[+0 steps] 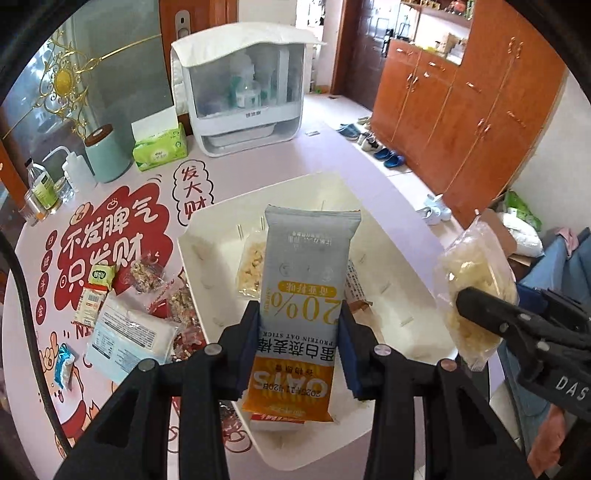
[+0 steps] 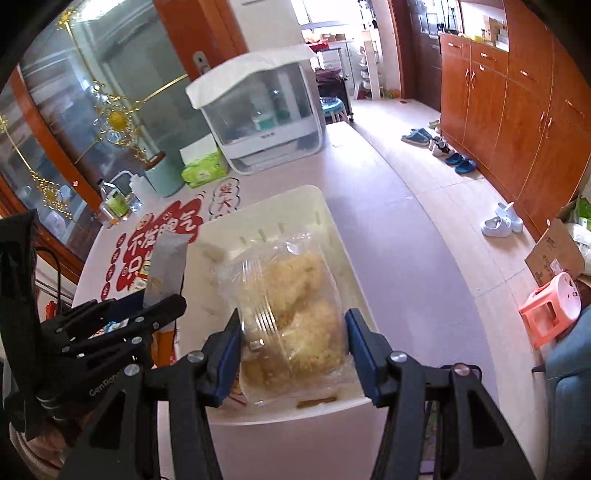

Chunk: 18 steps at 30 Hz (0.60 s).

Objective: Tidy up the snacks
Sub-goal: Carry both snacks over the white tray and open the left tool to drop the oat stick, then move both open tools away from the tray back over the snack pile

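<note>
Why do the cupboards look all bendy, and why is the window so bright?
Left wrist view: the fisheye lens curves the orange cupboards, with black corners around the round picture. Right wrist view: daylight washes out the window, and the clear snack bag shows glare.

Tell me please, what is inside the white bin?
In the white bin lie a clear snack bag and a printed packet; the held oat bar covers whatever lies between them.

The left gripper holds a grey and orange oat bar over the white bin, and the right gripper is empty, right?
Not quite. The right gripper isn't empty: the right wrist view shows it clamped on a clear snack bag. The left gripper does hold the oat bar over the white bin.
</note>
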Each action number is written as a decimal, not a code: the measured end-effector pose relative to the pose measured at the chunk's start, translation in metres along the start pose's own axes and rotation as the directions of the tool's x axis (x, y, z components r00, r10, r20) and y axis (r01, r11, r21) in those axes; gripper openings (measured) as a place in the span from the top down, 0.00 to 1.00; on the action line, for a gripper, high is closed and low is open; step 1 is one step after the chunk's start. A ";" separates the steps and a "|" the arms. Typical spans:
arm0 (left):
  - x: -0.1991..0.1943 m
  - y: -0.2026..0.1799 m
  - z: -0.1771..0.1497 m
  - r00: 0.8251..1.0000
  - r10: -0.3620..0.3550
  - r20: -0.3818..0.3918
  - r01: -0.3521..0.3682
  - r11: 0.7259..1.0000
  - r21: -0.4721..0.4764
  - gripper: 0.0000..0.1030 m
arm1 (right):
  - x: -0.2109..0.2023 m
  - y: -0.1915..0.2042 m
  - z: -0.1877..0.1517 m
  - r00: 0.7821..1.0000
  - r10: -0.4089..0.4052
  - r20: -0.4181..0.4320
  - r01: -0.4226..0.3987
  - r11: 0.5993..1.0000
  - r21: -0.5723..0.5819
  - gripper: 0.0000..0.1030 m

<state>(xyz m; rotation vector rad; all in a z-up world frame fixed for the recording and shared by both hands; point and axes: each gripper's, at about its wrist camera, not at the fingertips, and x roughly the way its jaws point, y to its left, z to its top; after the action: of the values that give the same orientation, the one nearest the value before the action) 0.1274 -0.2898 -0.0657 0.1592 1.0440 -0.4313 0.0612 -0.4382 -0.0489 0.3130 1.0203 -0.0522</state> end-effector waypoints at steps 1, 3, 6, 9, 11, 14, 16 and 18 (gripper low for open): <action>0.004 -0.002 0.002 1.000 0.011 -0.006 -0.011 1.000 -0.002 0.62 | 0.004 -0.003 0.001 1.000 -0.001 -0.008 0.001 1.000 0.003 0.47; 0.011 -0.004 0.004 0.999 0.039 -0.012 -0.039 0.999 0.006 0.61 | 0.012 -0.008 0.002 1.000 -0.004 -0.019 0.004 1.000 0.001 0.47; 0.027 -0.007 0.006 0.994 0.100 -0.035 -0.099 0.995 0.020 0.55 | 0.026 -0.014 0.004 0.999 -0.018 -0.039 0.018 1.000 0.006 0.46; 0.043 -0.006 0.004 0.987 0.135 -0.085 -0.133 0.991 0.022 0.22 | 0.044 -0.022 0.001 0.996 0.001 -0.088 0.002 1.000 0.027 0.46; 0.044 -0.005 0.001 0.987 0.131 -0.091 -0.130 0.991 0.020 0.20 | 0.050 -0.024 -0.002 0.995 0.009 -0.097 -0.006 0.999 0.036 0.46; 0.045 -0.008 -0.004 0.987 0.117 -0.110 -0.113 0.993 0.040 0.20 | 0.058 -0.025 -0.004 0.994 0.007 -0.112 -0.004 1.000 0.027 0.45; 0.045 -0.010 -0.006 0.985 0.131 -0.114 -0.126 0.991 0.051 0.19 | 0.061 -0.025 -0.005 0.993 0.014 -0.116 -0.010 1.000 0.029 0.45; 0.044 -0.011 -0.009 0.985 0.130 -0.114 -0.124 0.990 0.059 0.19 | 0.061 -0.021 -0.004 0.993 0.022 -0.114 -0.020 1.000 0.020 0.45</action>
<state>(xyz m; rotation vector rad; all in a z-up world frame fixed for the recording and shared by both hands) 0.1347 -0.3091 -0.1073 0.2988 1.1318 -0.3359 0.0862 -0.4505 -0.1072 0.3472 1.1302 -0.0251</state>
